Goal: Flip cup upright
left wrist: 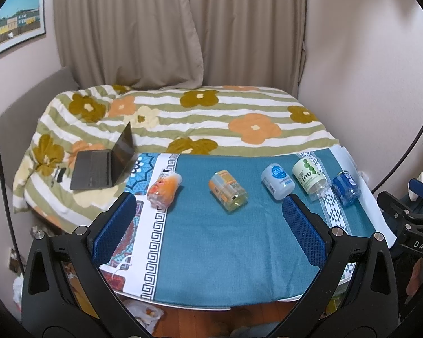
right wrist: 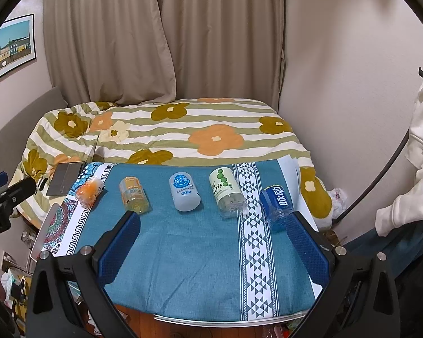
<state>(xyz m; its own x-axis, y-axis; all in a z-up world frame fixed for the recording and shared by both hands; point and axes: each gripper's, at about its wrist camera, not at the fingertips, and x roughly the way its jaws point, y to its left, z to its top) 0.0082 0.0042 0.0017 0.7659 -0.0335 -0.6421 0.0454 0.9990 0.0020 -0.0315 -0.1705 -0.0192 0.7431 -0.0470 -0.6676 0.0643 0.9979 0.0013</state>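
Note:
Several cut-bottle cups lie on their sides in a row on the teal cloth: an orange-patterned one [left wrist: 164, 190] [right wrist: 89, 193], a yellow-orange one [left wrist: 227, 193] [right wrist: 134, 195], a white one with a blue label [left wrist: 277, 181] [right wrist: 184, 192], a white-green one [left wrist: 310, 178] [right wrist: 227, 191], and a blue one [left wrist: 347, 188] [right wrist: 277, 206]. My left gripper [left wrist: 208, 205] is open and empty, in front of the row. My right gripper [right wrist: 215, 226] is open and empty, its right finger close to the blue cup.
The cloth covers a small table [left wrist: 200, 305] in front of a bed with a flowered quilt [left wrist: 211, 118]. An open laptop [left wrist: 104, 163] lies on the bed to the left. The other gripper's body shows at each view's edge [left wrist: 409, 225] [right wrist: 2, 202].

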